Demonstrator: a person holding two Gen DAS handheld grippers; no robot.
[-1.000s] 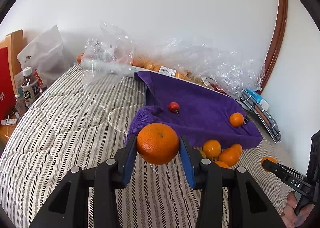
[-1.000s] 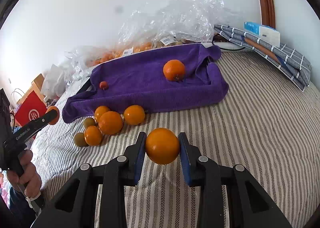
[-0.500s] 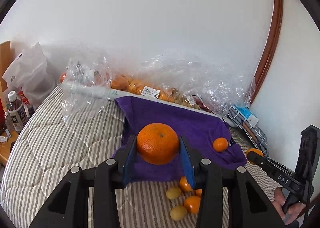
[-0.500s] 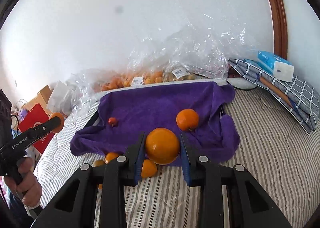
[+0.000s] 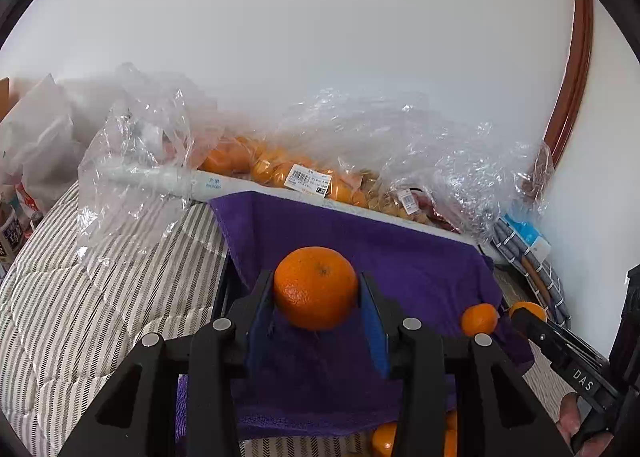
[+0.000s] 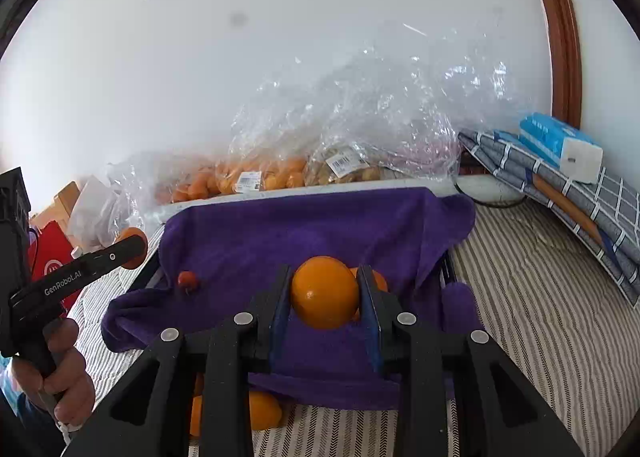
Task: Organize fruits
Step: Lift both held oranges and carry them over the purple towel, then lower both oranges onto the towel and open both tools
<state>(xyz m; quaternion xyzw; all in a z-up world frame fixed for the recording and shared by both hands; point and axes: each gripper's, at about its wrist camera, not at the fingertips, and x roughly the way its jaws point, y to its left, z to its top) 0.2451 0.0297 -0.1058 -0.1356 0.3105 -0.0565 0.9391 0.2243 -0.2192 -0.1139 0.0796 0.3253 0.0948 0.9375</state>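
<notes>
As seen from the left wrist, the left hand-held gripper (image 5: 318, 297) is clenched on a dimpled orange (image 5: 315, 287), its blue pads pressing both flanks, and the fruit hangs directly over the purple towel (image 5: 360, 241) that drapes a tray on the striped bed (image 5: 100, 297). A small mandarin (image 5: 479, 319) already lies on the towel to the right, close to the tip of the other tool. Loose oranges (image 5: 384, 441) lie on the bed below the towel's near edge. From the right wrist, the right hand-held gripper (image 6: 325, 293) is clamped on a smooth orange (image 6: 324, 292), also over the towel, with the mandarin partly hidden just behind it and a small red fruit (image 6: 187, 279) well to its left. Judged from both views, each carried fruit sits above its landing spot, so the drop lies straight ahead and down; the right one risks knocking the mandarin. Bagged fruit (image 6: 256, 177) lines the wall beyond.
</notes>
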